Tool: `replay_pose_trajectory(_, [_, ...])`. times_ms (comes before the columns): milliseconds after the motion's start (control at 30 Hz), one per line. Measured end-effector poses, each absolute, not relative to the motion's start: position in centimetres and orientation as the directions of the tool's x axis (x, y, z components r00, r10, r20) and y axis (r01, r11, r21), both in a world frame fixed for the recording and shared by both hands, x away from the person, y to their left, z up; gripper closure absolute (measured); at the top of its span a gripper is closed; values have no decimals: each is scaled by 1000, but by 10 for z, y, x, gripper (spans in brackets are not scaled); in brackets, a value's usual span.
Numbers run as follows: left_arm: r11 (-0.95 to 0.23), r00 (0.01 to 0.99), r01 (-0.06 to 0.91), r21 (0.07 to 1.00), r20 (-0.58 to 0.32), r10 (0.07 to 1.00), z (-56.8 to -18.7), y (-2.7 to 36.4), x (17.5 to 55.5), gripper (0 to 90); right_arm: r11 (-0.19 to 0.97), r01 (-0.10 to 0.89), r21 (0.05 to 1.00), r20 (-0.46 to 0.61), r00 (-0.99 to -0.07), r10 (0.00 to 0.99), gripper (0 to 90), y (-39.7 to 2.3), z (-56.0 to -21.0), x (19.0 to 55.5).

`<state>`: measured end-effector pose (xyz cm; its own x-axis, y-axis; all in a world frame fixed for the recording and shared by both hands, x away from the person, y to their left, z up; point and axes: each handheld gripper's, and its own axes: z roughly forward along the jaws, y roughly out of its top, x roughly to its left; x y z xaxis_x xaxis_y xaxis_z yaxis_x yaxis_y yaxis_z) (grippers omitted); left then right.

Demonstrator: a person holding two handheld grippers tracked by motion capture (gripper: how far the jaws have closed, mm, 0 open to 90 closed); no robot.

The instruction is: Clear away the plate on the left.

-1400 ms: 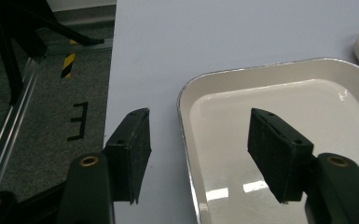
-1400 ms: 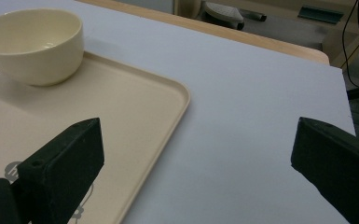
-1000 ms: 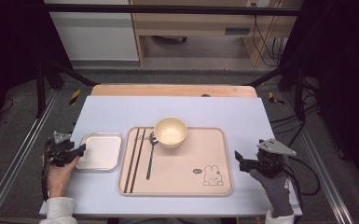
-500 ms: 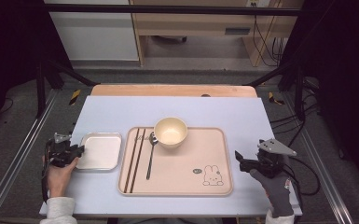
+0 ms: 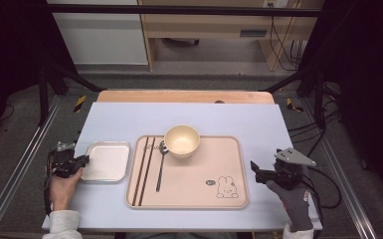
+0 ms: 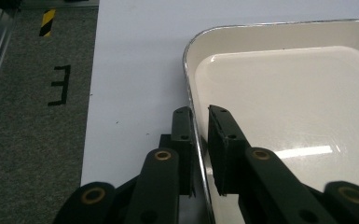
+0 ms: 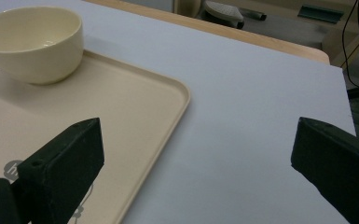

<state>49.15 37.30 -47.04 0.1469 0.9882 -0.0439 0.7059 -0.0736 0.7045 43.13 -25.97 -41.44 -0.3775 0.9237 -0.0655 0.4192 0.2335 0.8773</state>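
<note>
A small white rectangular dish [image 5: 107,160] [image 6: 284,93] with a metal rim lies on the pale blue tabletop, left of a beige tray [image 5: 194,179] [image 7: 135,107]. My left gripper [image 5: 83,160] [image 6: 200,109] straddles the dish's left rim, one jaw outside and one inside. Its jaws have just been closing; a thin gap still shows beside the rim. My right gripper [image 5: 254,172] [image 7: 198,122] stands wide open over bare table just right of the tray, with nothing between its jaws.
On the tray stand a cream bowl [image 5: 182,140] [image 7: 32,42], a spoon [image 5: 160,169] and dark chopsticks [image 5: 144,169] along its left side. A rabbit drawing marks the tray's near right corner. A wooden strip borders the table's far edge.
The left gripper's jaws have drawn together around the dish's left rim. Both hands have stayed in place.
</note>
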Motion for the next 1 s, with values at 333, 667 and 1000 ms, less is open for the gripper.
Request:
replay_pose_trajectory(333, [-38,124,697,716,-68,990,-465,372,488,834,237,418,877,-69,-379,923,27,-260,-415,432])
replay_pose_trajectory(667, [-28,128,649,760,-73,989,-447,365,480,878,229,417,880,-62,-377,924,27,-260,-414,431])
replay_pose_trajectory(1000, [-75,153,586,807,-19,988,-428,352,471,888,231,413,881,-65,-379,923,26,-261,-414,431])
